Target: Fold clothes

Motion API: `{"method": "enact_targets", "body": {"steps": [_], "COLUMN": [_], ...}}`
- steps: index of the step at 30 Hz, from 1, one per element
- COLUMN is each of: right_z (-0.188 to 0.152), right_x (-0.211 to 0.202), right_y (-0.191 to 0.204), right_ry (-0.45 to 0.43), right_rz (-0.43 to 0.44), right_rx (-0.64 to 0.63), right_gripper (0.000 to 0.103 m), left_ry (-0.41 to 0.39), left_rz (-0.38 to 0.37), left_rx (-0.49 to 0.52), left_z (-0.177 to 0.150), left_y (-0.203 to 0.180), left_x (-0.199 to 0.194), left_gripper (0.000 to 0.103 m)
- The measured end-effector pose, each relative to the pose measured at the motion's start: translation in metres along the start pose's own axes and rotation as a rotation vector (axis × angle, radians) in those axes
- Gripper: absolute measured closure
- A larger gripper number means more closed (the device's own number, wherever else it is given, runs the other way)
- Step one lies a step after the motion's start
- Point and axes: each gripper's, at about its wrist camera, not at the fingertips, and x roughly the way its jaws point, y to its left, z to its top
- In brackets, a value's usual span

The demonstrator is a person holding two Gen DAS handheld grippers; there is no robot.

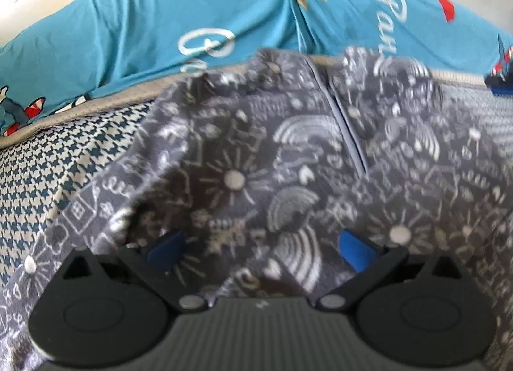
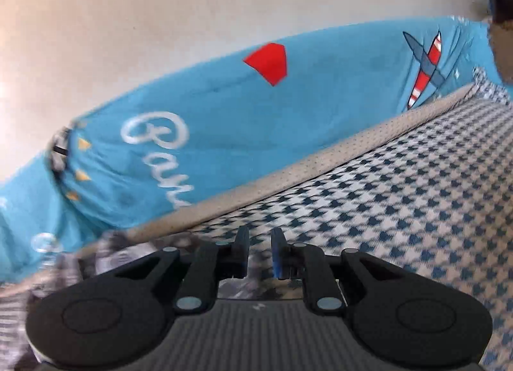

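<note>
A grey garment (image 1: 288, 159) printed with white doodles, rainbows and suns, with a short zip placket, lies rumpled on a houndstooth surface (image 1: 64, 165). My left gripper (image 1: 261, 249) is open just above it, blue pads spread wide over the cloth. In the right wrist view, my right gripper (image 2: 259, 255) has its fingers nearly closed with a narrow gap, and a bit of the grey garment (image 2: 253, 258) shows between them. More of the garment is bunched at the lower left, blurred.
A blue cushion or bolster (image 1: 160, 27) with white script, red shapes and aeroplanes runs along the far edge, also in the right wrist view (image 2: 224, 133). A beige piped edge (image 2: 320, 159) borders the houndstooth surface (image 2: 416, 210). A pale wall (image 2: 160, 18) is behind.
</note>
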Motion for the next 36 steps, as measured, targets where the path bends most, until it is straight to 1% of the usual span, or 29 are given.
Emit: {"method": "enact_targets", "body": {"steps": [2, 4, 9, 12, 13, 14, 16, 18, 20, 23, 25, 27, 29, 31, 36], "right_z": [-0.007, -0.019, -0.051, -0.066, -0.071, -0.076, -0.085, -0.095, -0.102, -0.102, -0.101, -0.101, -0.106, -0.113, -0.129], "right_x": [-0.016, -0.028, -0.051, -0.061, -0.063, -0.061, -0.058, -0.047, -0.037, -0.041, -0.048, -0.057, -0.067, -0.074, -0.085], "right_y": [0.01, 0.019, 0.03, 0.037, 0.04, 0.042, 0.048, 0.052, 0.052, 0.056, 0.055, 0.055, 0.057, 0.058, 0.063], "right_ry": [0.024, 0.054, 0.125, 0.14, 0.146, 0.158, 0.183, 0.239, 0.269, 0.245, 0.215, 0.193, 0.181, 0.19, 0.221], "right_rz": [0.04, 0.056, 0.11, 0.126, 0.123, 0.108, 0.077, 0.026, -0.015, -0.024, -0.01, 0.017, 0.025, 0.041, 0.072], "right_rx": [-0.003, -0.013, 0.019, -0.01, -0.03, -0.051, -0.095, -0.148, -0.174, -0.202, -0.186, -0.174, -0.159, -0.143, -0.125], "right_gripper": [0.088, 0.088, 0.087, 0.087, 0.085, 0.082, 0.078, 0.076, 0.076, 0.076, 0.076, 0.076, 0.075, 0.074, 0.073], "left_ry": [-0.016, -0.031, -0.05, -0.059, -0.062, -0.065, -0.071, -0.074, -0.071, -0.07, -0.072, -0.077, -0.077, -0.075, -0.074], "left_rz": [-0.003, -0.005, 0.035, 0.055, 0.062, 0.069, 0.083, 0.097, 0.11, 0.12, 0.137, 0.173, 0.223, 0.271, 0.435], "left_rx": [-0.025, -0.049, -0.085, -0.113, -0.122, -0.131, -0.15, -0.171, -0.199, -0.252, -0.286, -0.316, -0.361, -0.412, -0.499], "left_z": [0.003, 0.007, 0.007, 0.005, 0.004, 0.004, 0.002, 0.0, -0.006, -0.019, -0.029, -0.039, -0.046, -0.052, -0.067], "left_y": [0.007, 0.013, 0.033, 0.047, 0.051, 0.056, 0.065, 0.074, 0.086, 0.107, 0.122, 0.136, 0.153, 0.17, 0.209], "left_x": [-0.004, -0.009, -0.017, -0.022, -0.024, -0.026, -0.029, -0.033, -0.036, -0.045, -0.052, -0.06, -0.069, -0.076, -0.097], "left_gripper": [0.0, 0.0, 0.0, 0.0, 0.0, 0.0, 0.0, 0.0, 0.0, 0.0, 0.0, 0.0, 0.0, 0.0, 0.0]}}
